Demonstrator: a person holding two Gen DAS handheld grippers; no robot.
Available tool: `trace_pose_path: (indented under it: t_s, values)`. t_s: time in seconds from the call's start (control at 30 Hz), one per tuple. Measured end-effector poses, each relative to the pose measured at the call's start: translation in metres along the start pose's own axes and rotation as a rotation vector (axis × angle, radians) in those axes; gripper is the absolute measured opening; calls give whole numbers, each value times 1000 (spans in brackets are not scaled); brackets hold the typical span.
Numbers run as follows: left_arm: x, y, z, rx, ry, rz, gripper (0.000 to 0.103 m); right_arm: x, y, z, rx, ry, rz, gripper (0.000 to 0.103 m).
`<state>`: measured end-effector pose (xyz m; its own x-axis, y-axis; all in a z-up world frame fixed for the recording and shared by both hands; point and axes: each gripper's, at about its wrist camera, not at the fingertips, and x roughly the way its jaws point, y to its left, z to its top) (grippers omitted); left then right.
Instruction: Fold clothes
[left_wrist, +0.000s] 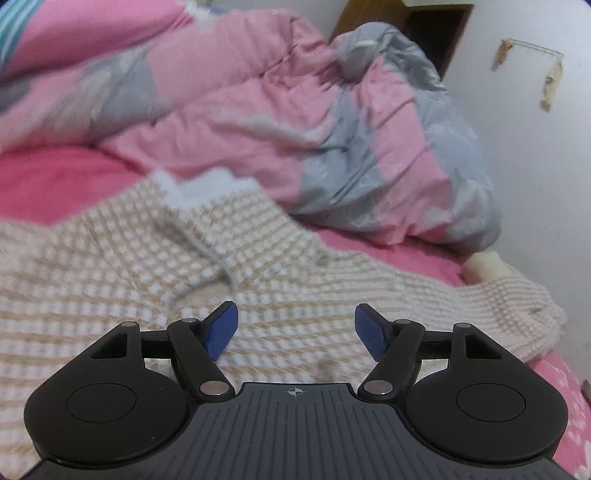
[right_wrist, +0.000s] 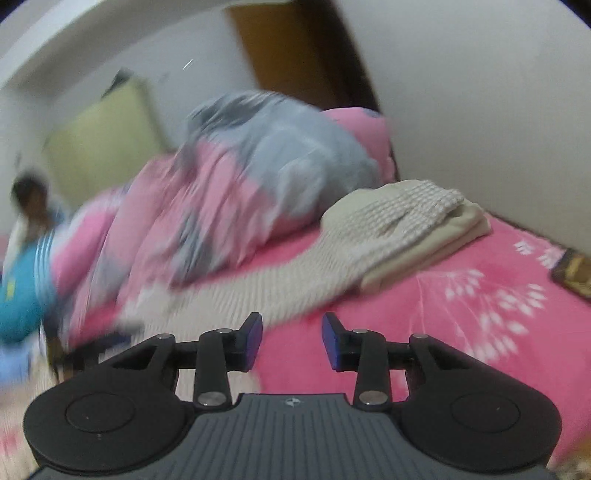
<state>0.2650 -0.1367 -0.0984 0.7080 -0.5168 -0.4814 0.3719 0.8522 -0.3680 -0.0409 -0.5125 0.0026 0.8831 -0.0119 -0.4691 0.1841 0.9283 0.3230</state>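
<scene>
My left gripper (left_wrist: 295, 328) hovers spread, empty, above a beige waffle-knit sweater (left_wrist: 110, 266) on the pink bedsheet (left_wrist: 55, 177); my right gripper (right_wrist: 291, 341), partly spread, grips nothing.

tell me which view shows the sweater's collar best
The left wrist view. The sweater fills its lower half, with the white fuzzy collar near the middle, though blurred. The right wrist view shows only a sleeve running to a folded end on the pink sheet; no collar is visible there.
</scene>
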Motion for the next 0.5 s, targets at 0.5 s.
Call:
trace_pose_path:
  t_s: [0.5]
  values:
    - [-166,-107,-131,528,203,-115,93,-48,-31,-152,77,154,-87,38]
